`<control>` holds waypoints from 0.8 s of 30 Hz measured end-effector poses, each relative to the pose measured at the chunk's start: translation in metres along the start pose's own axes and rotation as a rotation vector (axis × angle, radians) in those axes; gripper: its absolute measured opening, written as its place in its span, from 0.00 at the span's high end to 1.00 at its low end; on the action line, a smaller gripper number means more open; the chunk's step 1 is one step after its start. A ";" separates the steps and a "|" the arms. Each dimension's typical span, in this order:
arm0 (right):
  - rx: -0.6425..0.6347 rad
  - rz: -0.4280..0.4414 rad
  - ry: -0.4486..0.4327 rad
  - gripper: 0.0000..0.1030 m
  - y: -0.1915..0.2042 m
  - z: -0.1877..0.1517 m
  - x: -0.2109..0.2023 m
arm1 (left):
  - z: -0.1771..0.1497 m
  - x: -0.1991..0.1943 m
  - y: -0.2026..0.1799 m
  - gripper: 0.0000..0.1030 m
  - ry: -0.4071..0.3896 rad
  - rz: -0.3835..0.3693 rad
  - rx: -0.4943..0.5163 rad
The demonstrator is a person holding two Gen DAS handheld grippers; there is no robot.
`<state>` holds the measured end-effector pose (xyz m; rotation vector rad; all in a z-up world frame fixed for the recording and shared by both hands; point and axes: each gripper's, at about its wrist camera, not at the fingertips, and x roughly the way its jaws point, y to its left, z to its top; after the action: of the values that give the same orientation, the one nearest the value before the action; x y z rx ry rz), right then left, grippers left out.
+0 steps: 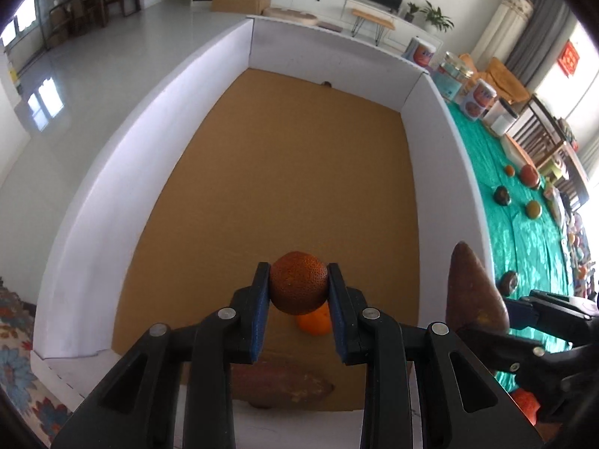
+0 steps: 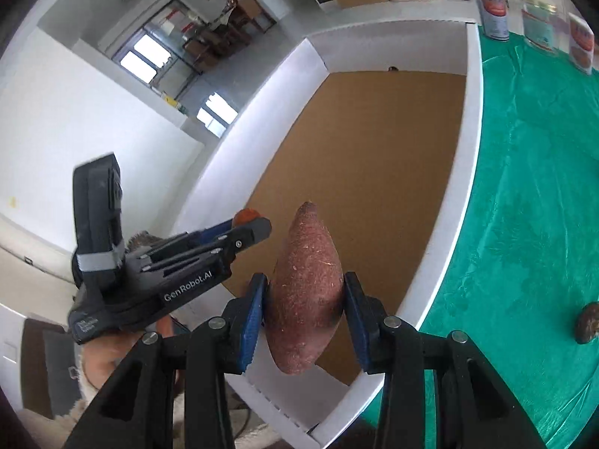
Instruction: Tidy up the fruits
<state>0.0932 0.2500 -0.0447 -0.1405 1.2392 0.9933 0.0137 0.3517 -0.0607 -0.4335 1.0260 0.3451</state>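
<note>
My left gripper is shut on a dark orange, dimpled round fruit and holds it above the brown floor of a white-walled box. Below it in the box lie a bright orange and a sweet potato. My right gripper is shut on a reddish sweet potato, held upright over the box's near right wall. That sweet potato also shows in the left wrist view. The left gripper shows in the right wrist view, to the left.
A green cloth covers the table right of the box, with several fruits scattered on it. A dark fruit lies on the cloth near the right gripper. Cans and jars stand at the cloth's far end.
</note>
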 end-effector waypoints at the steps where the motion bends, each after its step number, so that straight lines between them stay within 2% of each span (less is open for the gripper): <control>1: -0.029 -0.032 0.014 0.60 0.005 -0.001 0.009 | -0.002 0.003 0.001 0.71 0.005 0.007 0.000; 4: -0.111 -0.125 0.033 0.60 0.018 -0.006 0.026 | -0.004 0.008 0.003 0.66 0.006 0.029 0.000; 6: -0.137 -0.164 0.025 0.56 0.020 -0.007 0.031 | -0.006 0.008 0.002 0.52 -0.001 0.036 0.003; 8: -0.137 -0.157 0.013 0.47 0.020 -0.007 0.030 | -0.006 0.006 0.002 0.45 -0.016 0.039 -0.001; 9: -0.133 -0.158 0.000 0.39 0.020 -0.007 0.028 | -0.006 0.004 0.001 0.45 -0.023 0.041 0.000; 11: -0.124 -0.149 -0.032 0.38 0.018 -0.010 0.018 | -0.005 -0.002 -0.002 0.44 -0.041 0.036 -0.001; 14: -0.108 -0.114 -0.091 0.36 0.007 -0.023 -0.007 | -0.005 -0.016 -0.014 0.38 -0.095 0.032 0.016; 15: -0.101 -0.108 -0.110 0.32 0.001 -0.031 -0.019 | -0.005 -0.023 -0.020 0.36 -0.117 0.028 0.027; 16: -0.094 -0.137 -0.126 0.28 -0.007 -0.036 -0.030 | -0.006 -0.027 -0.028 0.36 -0.135 0.021 0.040; 17: -0.093 -0.168 -0.146 0.23 -0.012 -0.043 -0.040 | -0.007 -0.034 -0.037 0.35 -0.151 0.009 0.058; 20: -0.062 -0.216 -0.207 0.23 -0.042 -0.072 -0.073 | -0.012 -0.049 -0.072 0.34 -0.192 -0.057 0.114; 24: 0.054 -0.303 -0.295 0.22 -0.095 -0.135 -0.131 | -0.031 -0.065 -0.134 0.29 -0.215 -0.194 0.233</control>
<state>0.0636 0.0429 -0.0248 -0.1300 0.9399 0.6882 0.0223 0.2157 0.0069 -0.2762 0.7958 0.0936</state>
